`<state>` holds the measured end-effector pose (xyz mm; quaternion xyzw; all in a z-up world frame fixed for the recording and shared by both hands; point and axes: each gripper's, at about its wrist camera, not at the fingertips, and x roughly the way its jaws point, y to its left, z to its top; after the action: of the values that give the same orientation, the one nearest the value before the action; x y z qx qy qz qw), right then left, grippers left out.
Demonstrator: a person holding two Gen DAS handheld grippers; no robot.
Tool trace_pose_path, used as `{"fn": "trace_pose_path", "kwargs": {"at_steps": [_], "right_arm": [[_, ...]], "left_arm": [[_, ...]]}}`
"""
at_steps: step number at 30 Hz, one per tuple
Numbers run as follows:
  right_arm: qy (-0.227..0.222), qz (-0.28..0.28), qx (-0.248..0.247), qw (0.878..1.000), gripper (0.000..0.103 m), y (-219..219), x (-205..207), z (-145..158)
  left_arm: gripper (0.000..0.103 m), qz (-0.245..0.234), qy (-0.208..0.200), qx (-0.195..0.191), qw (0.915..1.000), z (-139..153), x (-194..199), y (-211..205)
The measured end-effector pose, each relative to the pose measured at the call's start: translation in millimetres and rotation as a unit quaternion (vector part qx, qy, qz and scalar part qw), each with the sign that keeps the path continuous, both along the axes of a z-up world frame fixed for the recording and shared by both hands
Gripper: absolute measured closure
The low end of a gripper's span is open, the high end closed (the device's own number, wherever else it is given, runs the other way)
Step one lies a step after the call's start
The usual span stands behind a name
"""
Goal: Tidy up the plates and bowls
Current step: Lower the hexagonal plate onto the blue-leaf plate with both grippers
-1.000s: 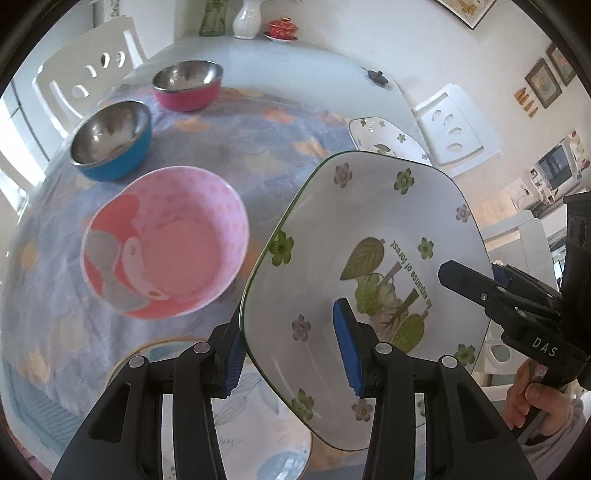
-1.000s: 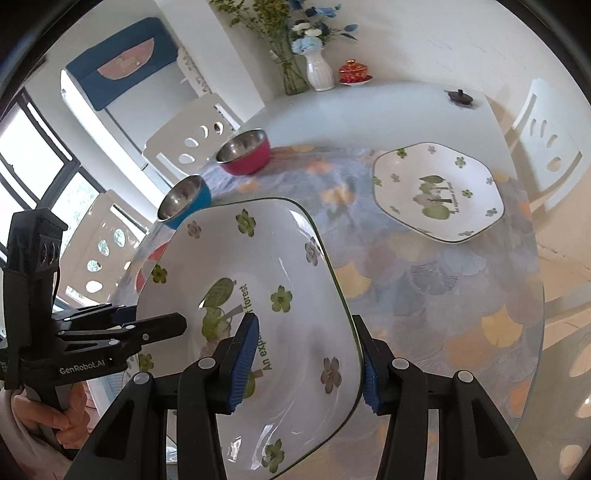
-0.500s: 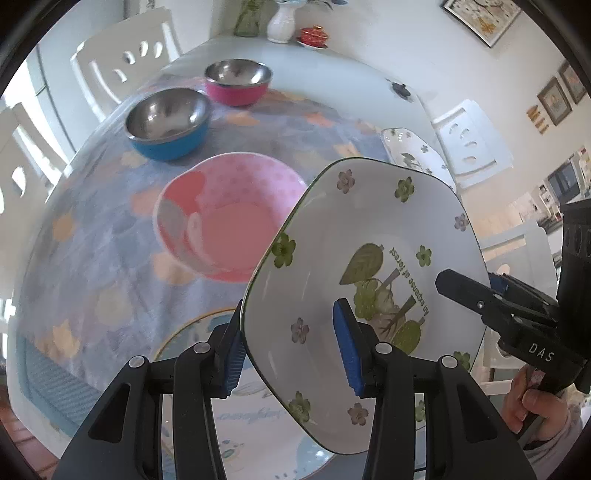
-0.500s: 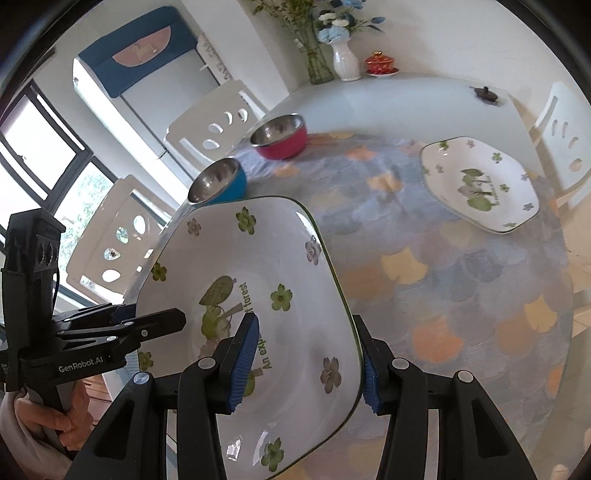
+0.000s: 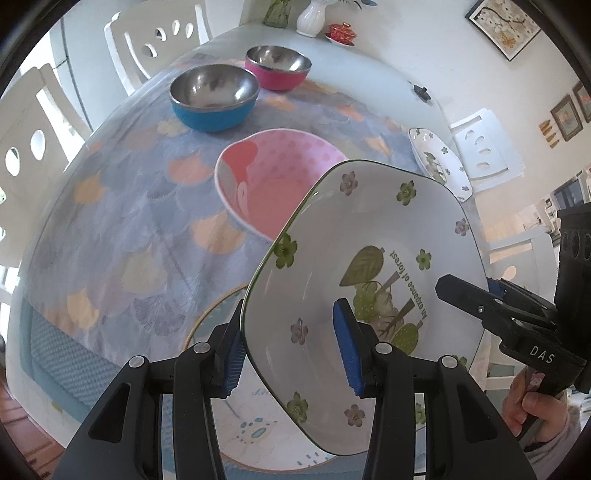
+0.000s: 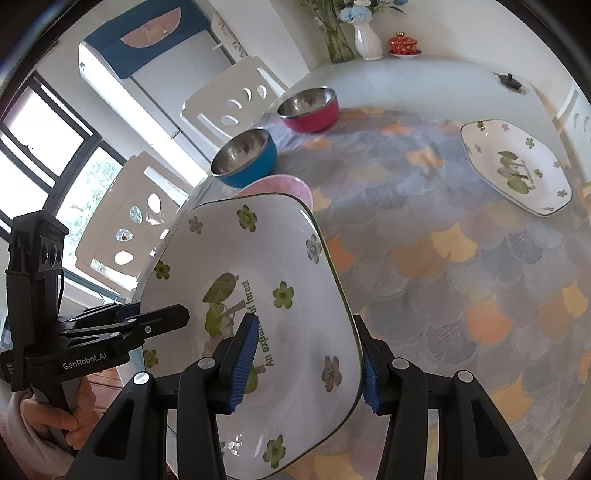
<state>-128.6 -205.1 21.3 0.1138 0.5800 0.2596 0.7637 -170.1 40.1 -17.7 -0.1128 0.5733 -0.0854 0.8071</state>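
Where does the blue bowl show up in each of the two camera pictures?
Left wrist view: blue bowl at upper left, behind the pink bowl.
Right wrist view: blue bowl left of centre, above the held flowered plate.
Shared landmark: the red bowl just beyond it.

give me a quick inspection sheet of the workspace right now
surface: round table under a cloth with a scale pattern
job's things: flowered plate held tilted above the table by both grippers; matching plate lying at the far right; pink bowl, blue bowl and red bowl upright and apart; a round plate with a gold rim lies under the held one
clutter: small dark object, white vase, red lidded cup on a saucer, glass vase
grippers: left gripper and right gripper each clamp an opposite edge of the flowered plate
cables: nothing seen
surroundings: white chairs, fridge, window, framed pictures
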Motion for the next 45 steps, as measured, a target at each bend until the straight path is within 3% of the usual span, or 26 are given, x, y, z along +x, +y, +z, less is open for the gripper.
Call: {"fn": "trace_pose_path", "kwargs": {"at_steps": [20, 30, 40, 45], "right_arm": [[0.068, 0.033, 0.012, 0.997, 0.054, 45.5, -41.5, -35.5], [0.096, 0.044, 0.005, 0.994, 0.054, 55.6, -47.6, -53.2], [0.125, 0.035, -0.01, 0.991, 0.054, 62.3, -53.0, -69.9], [0.138, 0.027, -0.012, 0.99, 0.054, 65.2, -54.4, -73.6]], "left_arm": [[0.063, 0.009, 0.049, 0.007, 0.9987, -33.8, -28.0, 42.8], [0.063, -0.001, 0.076, 0.012, 0.997, -53.3, -37.2, 44.3], [0.062, -0.013, 0.074, 0.023, 0.9969, -54.7, -30.0, 46.7], [0.062, -0.025, 0.099, 0.037, 0.994, -65.9, -25.3, 45.3]]}}
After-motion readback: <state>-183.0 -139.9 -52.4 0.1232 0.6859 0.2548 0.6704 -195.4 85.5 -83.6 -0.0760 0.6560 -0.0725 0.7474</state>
